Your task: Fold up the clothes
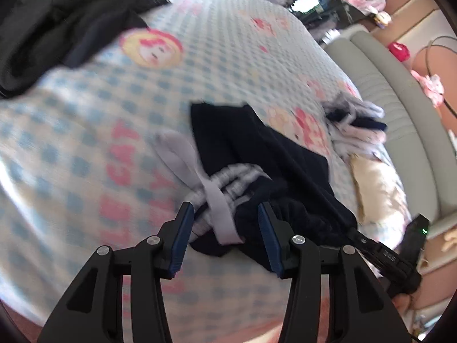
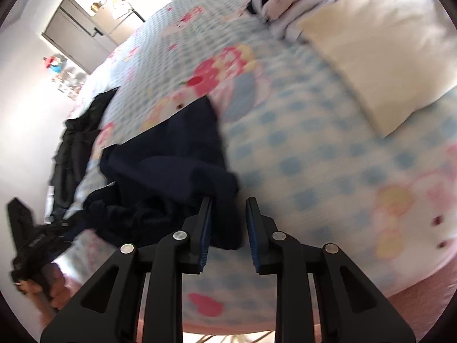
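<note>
Navy garment (image 1: 257,154) is lying crumpled on the checked bedspread (image 1: 85,131), directly ahead of both grippers; its long axis is running away from the left gripper (image 1: 225,217), grey drawstring (image 1: 200,183) and striped waistband at the near end. Pink print beside it is reading "CAT", blurred. Left gripper is hovering released, jaws apart over the waistband. Right gripper (image 2: 228,214) is also released, dark cloth lying between its jaws, pads not pressing. Black clothes pile (image 1: 57,28) is sitting well beyond, left; folded stack (image 1: 354,125) and cream pillow (image 2: 371,57) are lying ahead, right.
</note>
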The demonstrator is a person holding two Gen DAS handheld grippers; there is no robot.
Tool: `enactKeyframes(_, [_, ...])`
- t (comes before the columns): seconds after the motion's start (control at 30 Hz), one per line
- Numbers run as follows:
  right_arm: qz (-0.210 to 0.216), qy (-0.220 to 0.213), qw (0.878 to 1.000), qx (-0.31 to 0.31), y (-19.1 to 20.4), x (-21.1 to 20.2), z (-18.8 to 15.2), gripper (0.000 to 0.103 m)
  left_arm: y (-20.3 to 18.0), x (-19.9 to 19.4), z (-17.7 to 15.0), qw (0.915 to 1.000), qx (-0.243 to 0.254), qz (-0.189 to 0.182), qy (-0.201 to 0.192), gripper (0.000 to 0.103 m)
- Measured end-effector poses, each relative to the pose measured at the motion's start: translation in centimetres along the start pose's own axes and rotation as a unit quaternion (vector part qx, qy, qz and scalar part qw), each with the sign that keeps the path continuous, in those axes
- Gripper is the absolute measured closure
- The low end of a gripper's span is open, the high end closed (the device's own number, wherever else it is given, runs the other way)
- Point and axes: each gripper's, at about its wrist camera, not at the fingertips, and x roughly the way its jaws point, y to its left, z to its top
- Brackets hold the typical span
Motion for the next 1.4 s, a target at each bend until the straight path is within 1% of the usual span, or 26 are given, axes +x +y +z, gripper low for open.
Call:
enactKeyframes(0.07, [0.001, 0.0, 1.0, -0.002, 0.3, 0.4, -0.2, 0.066, -0.1, 0.4, -0.3, 0.9998, 0.0, -0.017, 0.007, 0.054])
enactKeyframes(0.13, [-0.002, -0.006, 1.0, -0.003, 0.5, 0.3, 0.0, 0.063, 0.0, 1.0, -0.3, 0.9995, -0.006, -0.031, 0.01, 0.054])
enactKeyframes(0.17, [-0.002, -0.007, 1.0, -0.002, 0.6, 0.4, 0.1, 0.054, 0.0, 1.4, -0.1, 0.9995, -0.006, -0.031, 0.008, 0.054])
enactKeyframes(0.2, [-0.001, -0.001, 1.0, -0.004, 0.7, 1.0, 0.3, 0.037, 0.0, 2.0, 0.0, 0.9997, -0.003, -0.023, 0.01, 0.054])
enactKeyframes(0.23, [0.005, 0.016, 1.0, -0.009, 0.7, 1.9, 0.4, 0.032, -0.2, 2.6, 0.1, 0.9998, -0.002, -0.013, 0.018, 0.055])
enactKeyframes(0.27, [0.004, 0.034, 0.999, -0.016, 0.8, 3.0, 0.4, 0.033, -0.4, 3.3, 0.1, 0.9996, 0.0, -0.002, 0.027, 0.056])
enactKeyframes(0.3, [-0.007, 0.051, 0.998, -0.026, 1.2, 3.9, 0.4, 0.04, -0.9, 3.6, 0.1, 0.9995, 0.009, 0.001, 0.029, 0.057])
enactKeyframes(0.33, [-0.012, 0.048, 0.998, -0.036, 1.6, 4.0, 0.5, 0.046, -1.6, 3.9, 0.0, 0.9994, 0.021, 0.003, 0.029, 0.064])
enactKeyframes(0.37, [-0.016, 0.045, 0.998, -0.047, 2.0, 4.0, 0.5, 0.062, -2.1, 3.9, 0.0, 0.9991, 0.031, 0.006, 0.027, 0.069])
enactKeyframes(0.4, [-0.016, 0.041, 0.998, -0.054, 2.4, 3.9, 0.6, 0.075, -2.7, 3.8, 0.2, 0.9988, 0.041, 0.016, 0.021, 0.074])
enactKeyframes(0.47, [0.001, 0.03, 0.998, -0.055, 2.8, 3.3, 1.3, 0.088, -3.9, 3.6, 1.4, 0.9977, 0.058, 0.033, 0.007, 0.081])
enactKeyframes(0.5, [-0.008, 0.026, 0.998, -0.062, 3.3, 3.1, 1.9, 0.091, -4.6, 3.5, 2.6, 0.9972, 0.065, 0.038, 0.001, 0.083])
enactKeyframes(0.57, [-0.033, 0.017, 0.996, -0.087, 4.7, 2.7, 3.7, 0.093, -6.4, 2.3, 5.8, 0.9964, 0.076, 0.03, -0.021, 0.086])
enactKeyframes(0.6, [-0.032, 0.002, 0.995, -0.099, 5.9, 1.8, 5.2, 0.093, -7.3, 1.7, 7.5, 0.9958, 0.082, 0.024, -0.033, 0.087])
enactKeyframes(0.63, [-0.028, -0.017, 0.993, -0.11, 7.0, 0.6, 6.6, 0.093, -8.6, 0.4, 8.9, 0.9936, 0.096, 0.023, -0.054, 0.087])
enactKeyframes(0.67, [-0.02, -0.045, 0.992, -0.117, 8.1, -1.3, 8.0, 0.093, -9.9, -0.9, 10.2, 0.9903, 0.112, 0.024, -0.078, 0.087])
enactKeyframes(0.7, [-0.011, -0.074, 0.99, -0.123, 9.1, -3.1, 9.3, 0.093, -11.5, -3.0, 11.6, 0.9853, 0.129, 0.016, -0.111, 0.087])
enactKeyframes(0.73, [-0.001, -0.104, 0.986, -0.129, 10.2, -5.1, 10.6, 0.093, -12.9, -5.2, 12.7, 0.9797, 0.141, 0.0, -0.142, 0.087])
enactKeyframes(0.8, [0.018, -0.165, 0.977, -0.137, 12.2, -9.6, 12.3, 0.093, -14.8, -8.9, 14.2, 0.9693, 0.158, -0.032, -0.185, 0.085])
enactKeyframes(0.87, [0.007, -0.196, 0.969, -0.149, 13.5, -12.1, 13.0, 0.093, -15.3, -10.6, 14.8, 0.9665, 0.161, -0.05, -0.194, 0.082])
enactKeyframes(0.93, [0.005, -0.192, 0.97, -0.148, 13.3, -12.0, 12.7, 0.093, -14.2, -9.9, 14.7, 0.9734, 0.146, -0.055, -0.168, 0.08])
enactKeyframes(1.03, [0.019, -0.128, 0.985, -0.11, 10.6, -8.1, 10.4, 0.093, -10.8, -5.9, 12.4, 0.9854, 0.12, -0.032, -0.116, 0.08])
enactKeyframes(1.13, [0.01, -0.06, 0.994, -0.095, 8.3, -3.8, 7.1, 0.093, -7.0, -2.0, 9.1, 0.9947, 0.079, -0.012, -0.065, 0.08])
enactKeyframes(1.17, [0.009, -0.04, 0.995, -0.094, 7.8, -2.6, 6.1, 0.093, -6.3, -1.1, 8.1, 0.9962, 0.067, -0.01, -0.055, 0.081])
enactKeyframes(1.3, [-0.002, 0.009, 0.996, -0.094, 6.2, 0.6, 2.6, 0.093, -3.6, 1.3, 4.3, 0.9995, 0.019, -0.013, -0.02, 0.081])
enactKeyframes(1.4, [0.001, 0.026, 0.998, -0.058, 4.3, 1.7, 2.1, 0.093, -1.9, 2.2, 1.5, 0.9998, 0.003, -0.016, 0.012, 0.081])
